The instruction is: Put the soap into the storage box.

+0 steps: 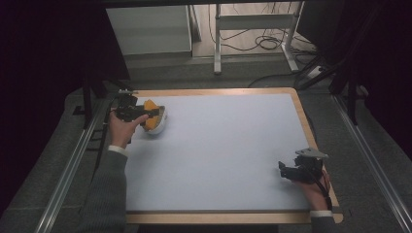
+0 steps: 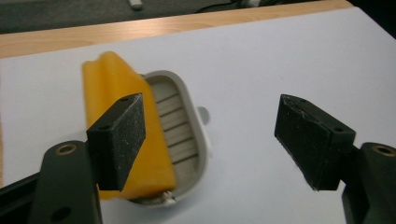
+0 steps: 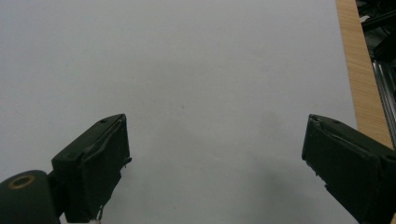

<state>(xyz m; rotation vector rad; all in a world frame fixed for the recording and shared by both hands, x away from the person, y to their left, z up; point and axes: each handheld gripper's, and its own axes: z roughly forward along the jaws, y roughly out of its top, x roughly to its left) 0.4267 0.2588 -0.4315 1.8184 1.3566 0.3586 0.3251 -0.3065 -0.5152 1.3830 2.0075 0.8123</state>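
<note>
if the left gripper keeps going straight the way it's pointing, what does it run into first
Probably the orange block lying in the white ridged dish: it sits just ahead of one of the open left gripper's fingers. Between the fingers lies only bare table. Depth is uncertain.

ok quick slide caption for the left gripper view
Open left gripper beside a yellow soap bar in its white dish.

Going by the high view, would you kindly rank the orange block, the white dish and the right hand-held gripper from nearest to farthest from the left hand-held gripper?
1. Orange block, at the left hand-held gripper.
2. White dish, directly under the block; nearly tied.
3. Right hand-held gripper, across the table near its front right corner.
</note>
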